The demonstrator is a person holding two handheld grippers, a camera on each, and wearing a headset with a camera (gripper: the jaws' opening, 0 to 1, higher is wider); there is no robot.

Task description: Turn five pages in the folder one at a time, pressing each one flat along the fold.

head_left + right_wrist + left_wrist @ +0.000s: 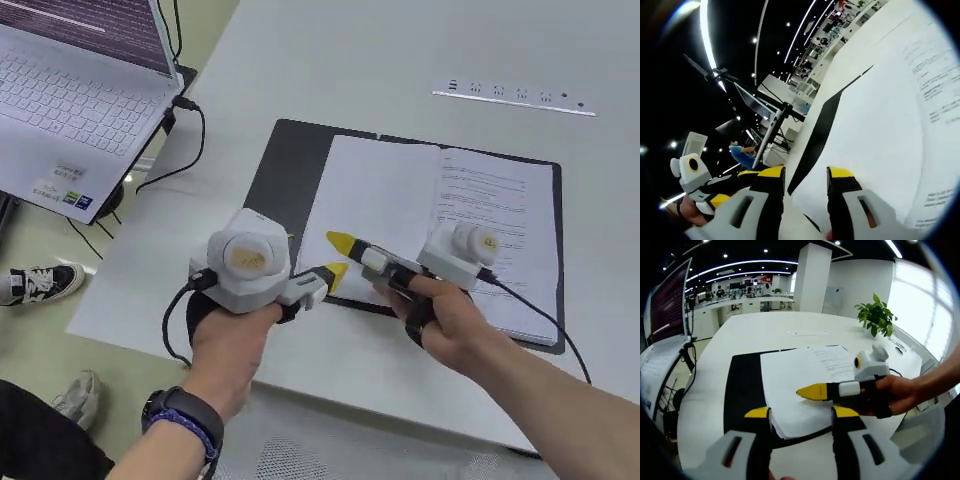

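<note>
The black folder (pixel 285 170) lies open on the white bench (pixel 400 60), with a blank sheet (pixel 385 190) on its left half and a printed page (pixel 495 215) on its right. The left hand-held gripper (pixel 801 412) has its 2 jaws spread wide at the near edge of the paper (the corner of the stack sits between them). The right hand-held gripper (pixel 806 175) is over the blank sheet, its jaws parted by a narrower gap. I cannot tell whether they touch the paper. A laptop (pixel 80 90) sits off to the left.

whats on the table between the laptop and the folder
In the head view, mostly bare white table, crossed by a black cable plugged into the laptop; the cable lies apart from the folder.
</note>
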